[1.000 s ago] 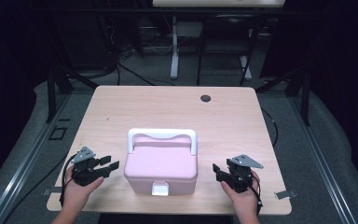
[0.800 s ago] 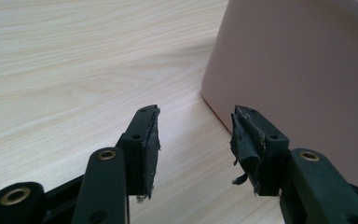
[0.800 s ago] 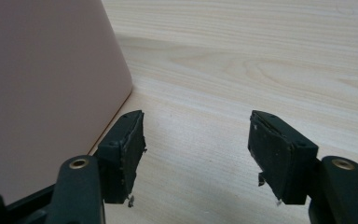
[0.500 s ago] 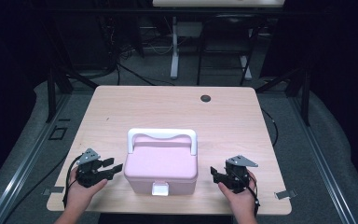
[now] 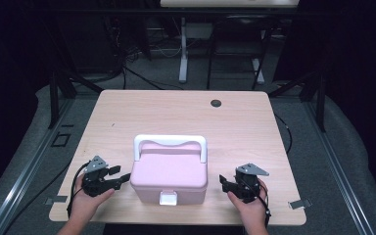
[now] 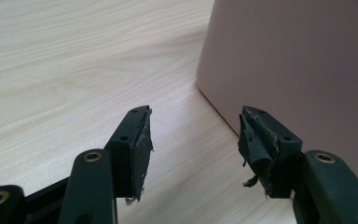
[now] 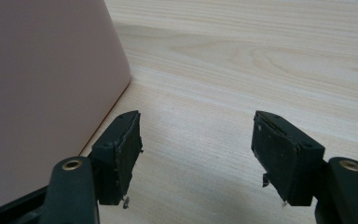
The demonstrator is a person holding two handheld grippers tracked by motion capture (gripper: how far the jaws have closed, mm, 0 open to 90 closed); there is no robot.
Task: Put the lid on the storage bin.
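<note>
A pink box (image 5: 169, 172) with a white carry handle (image 5: 170, 142) and a white front latch (image 5: 168, 198) stands near the front edge of the wooden table (image 5: 176, 117). My left gripper (image 5: 121, 178) rests open just left of the box, with nothing between its jaws. In the left gripper view the box's pink wall (image 6: 298, 65) rises beside the right jaw. My right gripper (image 5: 223, 182) sits open to the right of the box, a short gap away. The right gripper view has the pink wall (image 7: 42, 79) at the left, beside the left jaw.
A small dark round cap (image 5: 216, 103) lies in the table top near the far edge. Beyond the table stand dark frames, cables and a white stand (image 5: 182, 49) on a grey floor. Bare wood lies behind the box.
Both hands have drawn slightly back toward the table's front edge, the left gripper nearing the box's side. The box has not moved.
</note>
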